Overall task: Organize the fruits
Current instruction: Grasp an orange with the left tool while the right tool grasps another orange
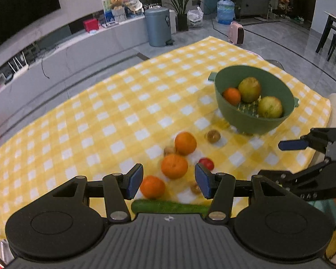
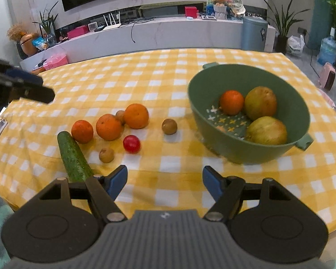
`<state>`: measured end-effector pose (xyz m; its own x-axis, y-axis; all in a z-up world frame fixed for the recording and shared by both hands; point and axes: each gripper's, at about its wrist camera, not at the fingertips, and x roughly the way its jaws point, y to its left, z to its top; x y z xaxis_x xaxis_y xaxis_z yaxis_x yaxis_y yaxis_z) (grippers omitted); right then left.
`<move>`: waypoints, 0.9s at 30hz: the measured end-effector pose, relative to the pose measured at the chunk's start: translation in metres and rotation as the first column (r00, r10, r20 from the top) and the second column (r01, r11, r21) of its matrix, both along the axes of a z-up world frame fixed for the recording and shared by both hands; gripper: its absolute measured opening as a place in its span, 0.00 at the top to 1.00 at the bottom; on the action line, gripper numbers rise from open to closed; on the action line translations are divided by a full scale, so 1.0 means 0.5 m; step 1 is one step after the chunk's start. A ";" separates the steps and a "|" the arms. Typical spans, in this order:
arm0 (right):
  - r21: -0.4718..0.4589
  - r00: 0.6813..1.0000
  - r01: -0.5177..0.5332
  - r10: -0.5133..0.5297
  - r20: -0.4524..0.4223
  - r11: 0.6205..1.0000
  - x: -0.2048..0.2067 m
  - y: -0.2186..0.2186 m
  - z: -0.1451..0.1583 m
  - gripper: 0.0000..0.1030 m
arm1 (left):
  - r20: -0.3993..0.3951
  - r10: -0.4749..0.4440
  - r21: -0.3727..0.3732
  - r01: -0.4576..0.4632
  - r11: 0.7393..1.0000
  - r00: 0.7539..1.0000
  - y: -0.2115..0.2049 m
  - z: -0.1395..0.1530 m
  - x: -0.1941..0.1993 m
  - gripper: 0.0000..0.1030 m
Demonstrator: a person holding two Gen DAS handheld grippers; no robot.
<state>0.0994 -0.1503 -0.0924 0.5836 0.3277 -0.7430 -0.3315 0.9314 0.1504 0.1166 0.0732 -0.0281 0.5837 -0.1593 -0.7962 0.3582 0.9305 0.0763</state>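
- A living room with a dark television on the wall, a long white cabinet and a grey bin lies behind a surface (image 2: 159,192) covered by a yellow-and-white checked cloth.
- The landmark is the green bowl (image 2: 246,150), a perforated colander-style basin standing on the right part of the cloth in the right wrist view.
- Inside the green bowl lie one small orange (image 2: 232,102) and two large yellow-green fruits (image 2: 260,103), so the sorting looks partly done.
- Left of the green bowl, on the bare cloth, three loose oranges (image 2: 109,127) sit close together, with a small brown fruit tucked between two of them.
- A red tomato-like fruit (image 2: 131,144) lies near the oranges, on their near side.
- Another brown round fruit (image 2: 169,126) lies between that cluster and the green bowl, and a third (image 2: 106,155) lies nearer the camera.
- A cucumber (image 2: 73,157) lies farthest from the green bowl, at the near left edge of the group.
- The left gripper (image 1: 169,181) hovers over the oranges, jaws spread and empty, one orange framed between them but not touched.
- The right gripper (image 2: 164,180) hangs in front of the green bowl over bare cloth, jaws spread wide with nothing between them.
- By my judgement about a third of the pieces are in; the loose cluster remains to be moved.
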 end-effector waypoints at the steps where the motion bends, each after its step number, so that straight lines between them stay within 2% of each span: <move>1: -0.002 1.000 -0.001 0.001 -0.004 1.000 0.000 0.004 -0.002 0.31 | -0.008 -0.002 -0.001 0.002 1.000 1.000 0.009 -0.007 -0.002 0.39; 6: -0.015 1.000 -0.010 0.010 -0.023 1.000 0.001 0.024 -0.015 0.31 | -0.035 -0.014 -0.010 0.014 1.000 0.999 0.038 -0.042 -0.006 0.39; 13: -0.006 0.999 -0.049 0.049 -0.022 0.999 0.010 0.052 -0.020 0.32 | -0.097 0.012 -0.051 -0.017 0.999 0.995 0.059 -0.092 0.013 0.39; 17: 0.009 0.998 -0.066 0.066 -0.005 0.998 0.026 0.071 -0.017 0.32 | -0.109 0.021 -0.027 -0.025 0.999 0.994 0.059 -0.114 0.032 0.34; 21: 0.017 0.996 -0.085 0.085 0.002 0.996 0.046 0.089 -0.020 0.33 | -0.124 0.037 -0.009 -0.038 0.999 0.992 0.055 -0.134 0.052 0.34; 25: 0.009 0.994 -0.107 0.107 0.014 0.994 0.061 0.107 -0.020 0.40 | -0.130 0.036 -0.002 -0.037 0.999 0.991 0.049 -0.150 0.064 0.34; 27: 0.004 0.994 -0.105 0.105 0.021 0.994 0.068 0.110 -0.022 0.40 | -0.134 0.030 -0.002 -0.031 1.000 0.990 0.044 -0.158 0.068 0.34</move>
